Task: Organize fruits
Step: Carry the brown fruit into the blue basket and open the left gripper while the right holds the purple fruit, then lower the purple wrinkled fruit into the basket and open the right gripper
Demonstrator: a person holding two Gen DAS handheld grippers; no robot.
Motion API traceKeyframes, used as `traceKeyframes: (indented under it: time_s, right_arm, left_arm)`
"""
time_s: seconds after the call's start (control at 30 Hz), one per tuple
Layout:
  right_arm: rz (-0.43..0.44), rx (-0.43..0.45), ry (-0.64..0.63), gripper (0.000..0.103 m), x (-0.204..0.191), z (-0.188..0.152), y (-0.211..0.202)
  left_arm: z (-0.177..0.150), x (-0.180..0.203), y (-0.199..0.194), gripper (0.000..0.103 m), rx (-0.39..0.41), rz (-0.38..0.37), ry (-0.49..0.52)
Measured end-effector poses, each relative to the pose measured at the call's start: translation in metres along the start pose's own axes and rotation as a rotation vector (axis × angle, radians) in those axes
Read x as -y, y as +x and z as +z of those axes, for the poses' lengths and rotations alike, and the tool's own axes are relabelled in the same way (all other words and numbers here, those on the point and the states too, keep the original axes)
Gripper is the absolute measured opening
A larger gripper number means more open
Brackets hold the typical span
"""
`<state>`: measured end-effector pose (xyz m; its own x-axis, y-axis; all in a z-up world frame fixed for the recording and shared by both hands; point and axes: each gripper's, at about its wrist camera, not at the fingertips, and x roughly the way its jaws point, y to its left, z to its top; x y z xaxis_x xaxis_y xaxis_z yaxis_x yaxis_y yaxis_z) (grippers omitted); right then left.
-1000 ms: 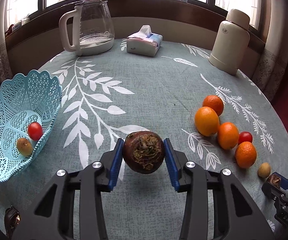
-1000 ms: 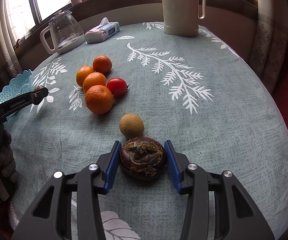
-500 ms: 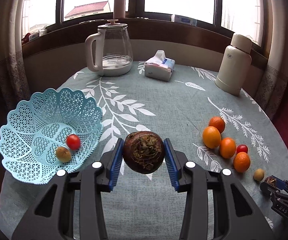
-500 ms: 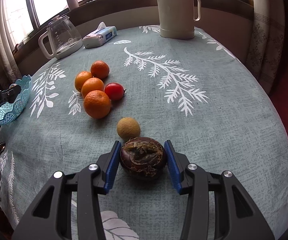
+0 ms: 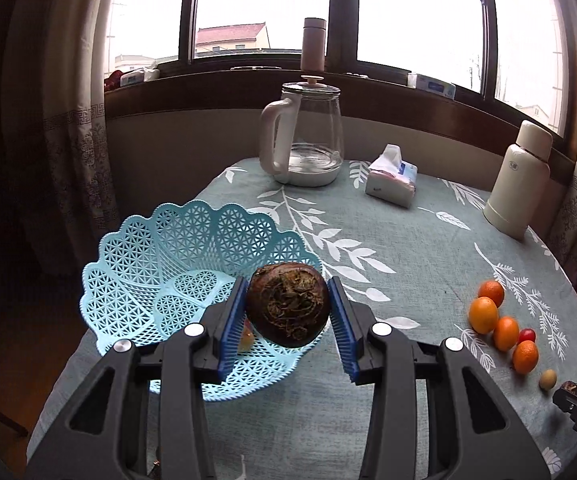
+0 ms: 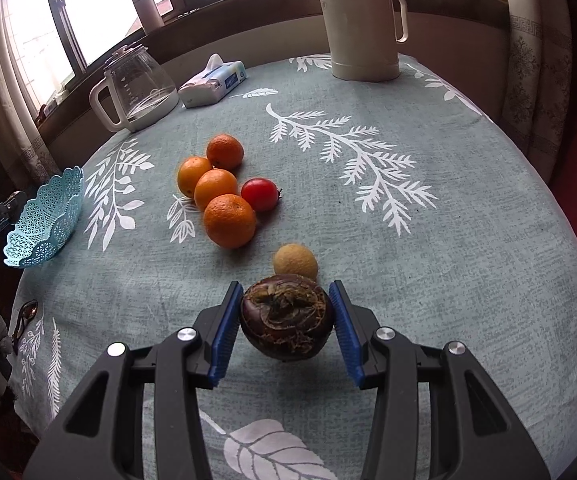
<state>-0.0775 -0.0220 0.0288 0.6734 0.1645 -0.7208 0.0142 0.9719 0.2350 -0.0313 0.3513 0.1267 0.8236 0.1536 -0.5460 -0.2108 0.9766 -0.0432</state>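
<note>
Left wrist view:
Left hand-held gripper: its blue pads are clamped on a dark brown round fruit with a rough dried crown, held in the air above the near part of the basket.
Basket: a light blue plastic lattice basket with a scalloped rim stands on the left part of the table; a small bit of red and yellow fruit shows inside it, mostly hidden behind the left pad.
Table: a round table under a grey-green cloth with white leaf prints.
Loose fruit: four oranges, a small red tomato and a small tan round fruit lie in a cluster at the right.
Far edge: a glass kettle with a white handle, a tissue pack, a cream thermos.

Right wrist view:
Right hand-held gripper: closed on a second dark brown round fruit; whether it is resting on the cloth or lifted, I cannot tell.
Neighbours: the tan fruit sits just beyond it, the oranges and tomato farther on.
Basket: well apart, at the table's left edge.
</note>
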Motion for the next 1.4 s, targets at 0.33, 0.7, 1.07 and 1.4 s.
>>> traceKeyframes:
  time_s: [0.33, 0.7, 1.07, 1.4]
  right_arm:
    - [0.026, 0.000, -0.030, 0.045, -0.028, 0.006, -0.004]
    - [0.061, 0.000, -0.068, 0.045, -0.063, 0.013, -0.003]
    - [0.168, 0.013, -0.161, 0.045, -0.127, 0.039, -0.001]
    - [0.319, -0.010, -0.265, 0.045, -0.229, 0.062, 0.016]
  left_arm:
    - [0.004, -0.041, 0.001, 0.042, 0.014, 0.053, -0.046]
    - [0.009, -0.078, 0.004, 0.056, 0.003, 0.051, -0.122]
    - [0.020, -0.106, -0.016, 0.082, 0.052, 0.063, -0.192]
    - [0.027, -0.130, -0.030, 0.090, 0.067, 0.061, -0.244]
